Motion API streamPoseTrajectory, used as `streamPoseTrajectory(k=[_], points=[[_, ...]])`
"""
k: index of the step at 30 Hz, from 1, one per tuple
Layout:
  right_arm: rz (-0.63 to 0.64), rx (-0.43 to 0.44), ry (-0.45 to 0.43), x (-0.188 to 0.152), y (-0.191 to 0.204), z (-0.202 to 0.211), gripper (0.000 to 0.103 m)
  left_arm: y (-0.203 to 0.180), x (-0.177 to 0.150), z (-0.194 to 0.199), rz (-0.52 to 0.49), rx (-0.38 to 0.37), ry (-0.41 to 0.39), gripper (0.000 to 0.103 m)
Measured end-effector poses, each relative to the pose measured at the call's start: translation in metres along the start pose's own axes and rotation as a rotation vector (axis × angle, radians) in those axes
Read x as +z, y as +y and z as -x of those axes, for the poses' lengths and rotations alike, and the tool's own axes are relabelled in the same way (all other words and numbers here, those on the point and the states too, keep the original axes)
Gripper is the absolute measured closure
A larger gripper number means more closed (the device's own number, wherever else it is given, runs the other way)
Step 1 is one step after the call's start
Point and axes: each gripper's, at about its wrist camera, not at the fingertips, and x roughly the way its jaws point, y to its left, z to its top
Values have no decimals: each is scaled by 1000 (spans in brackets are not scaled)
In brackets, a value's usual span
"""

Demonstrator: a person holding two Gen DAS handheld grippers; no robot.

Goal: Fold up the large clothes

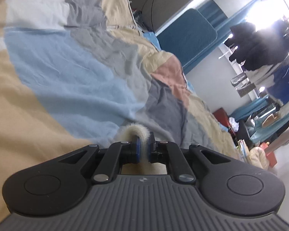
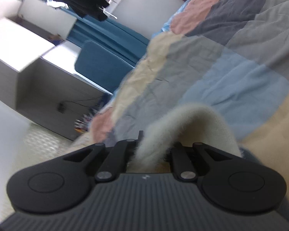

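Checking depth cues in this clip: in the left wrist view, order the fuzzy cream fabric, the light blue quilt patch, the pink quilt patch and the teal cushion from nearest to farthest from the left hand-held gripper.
1. Fuzzy cream fabric, pinched in the left hand-held gripper.
2. Light blue quilt patch, just ahead, to the left.
3. Pink quilt patch, farther up, to the right.
4. Teal cushion, beyond the bed's edge, upper right.

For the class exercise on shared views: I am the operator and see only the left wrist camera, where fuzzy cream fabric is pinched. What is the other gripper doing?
Observer: The right gripper is shut on a wider fold of the same fuzzy cream fabric.
Operator: What lies under it?
Observer: The patchwork bedspread, same as yours.
Operator: Anything beside the bed there?
Observer: A white cabinet with a black cable at its base.
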Motion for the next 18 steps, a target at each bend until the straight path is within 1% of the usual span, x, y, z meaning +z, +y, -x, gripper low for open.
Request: streamPoseTrajectory(k=[2,5,8,11,12,13,14,15,16,18], points=[[22,-21,2,-2,-3,-15,93,3,-1,-12,-16,7,5,94],[0,-35,32,-3,-17,-33,93,8,-1,-24,-27,7,23,94],[-16,-27,43,-3,-22,-39,92,11,-2,-25,-16,-1,37,94],[2,-26,41,-5,-19,-37,92,7,-2,-17,-11,-15,38,92],[9,-23,40,-5,-18,-36,90,8,-2,-14,12,-34,41,84],[21,-18,44,-6,-16,-34,86,8,-1,-10,38,-51,52,64],[38,-14,52,-7,-12,-32,83,6,-1,-6,53,-76,65,51],[59,2,62,-6,-9,-31,66,2,-1,-1,50,-108,70,35],[85,25,65,-8,-3,-27,49,-4,-1,8,31,-123,57,33],[156,45,56,-13,13,-16,36,-18,-3,24,-30,-119,25,32]])
